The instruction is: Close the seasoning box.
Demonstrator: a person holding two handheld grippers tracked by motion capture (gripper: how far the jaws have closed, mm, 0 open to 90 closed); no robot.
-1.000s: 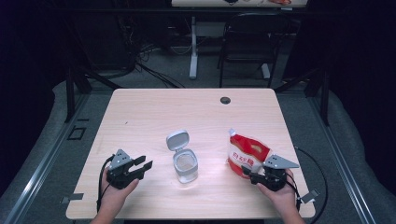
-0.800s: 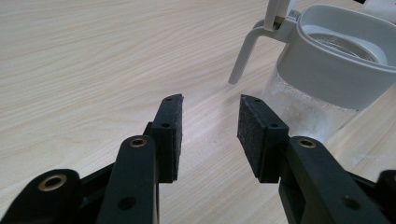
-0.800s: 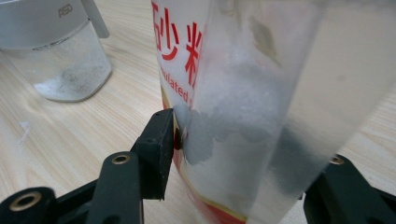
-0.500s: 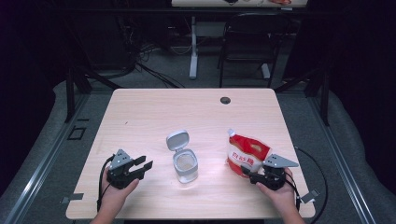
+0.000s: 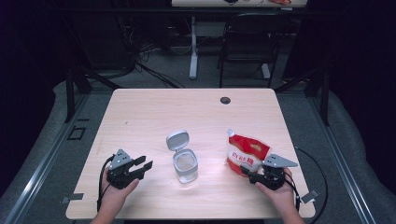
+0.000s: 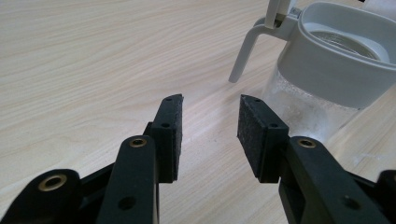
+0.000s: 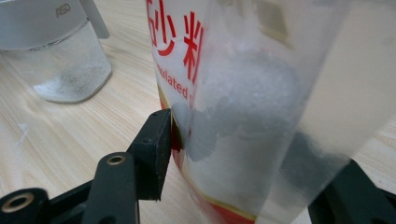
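A clear jar [image 5: 185, 165] with a grey collar stands mid-table, its flip lid [image 5: 178, 140] swung open and upright behind it. In the left gripper view the jar [image 6: 336, 60] is just ahead and to the right of my left gripper [image 6: 210, 121], which is open with bare tabletop between its pads. That left gripper [image 5: 144, 167] rests low near the table's front left. A red and white bag of granulated sugar [image 5: 247, 151] stands at the front right. My right gripper [image 5: 246, 171] is shut on the bag's lower part; the bag [image 7: 243, 93] sits between the jaws, with the jar [image 7: 60, 56] at the upper left.
The wooden table [image 5: 154, 112] has a black cable hole [image 5: 225, 100] near its far edge. Beyond it on the floor stand a dark chair [image 5: 247, 42] and a white desk leg [image 5: 193, 51]. Cables trail off both grippers at the front edge.
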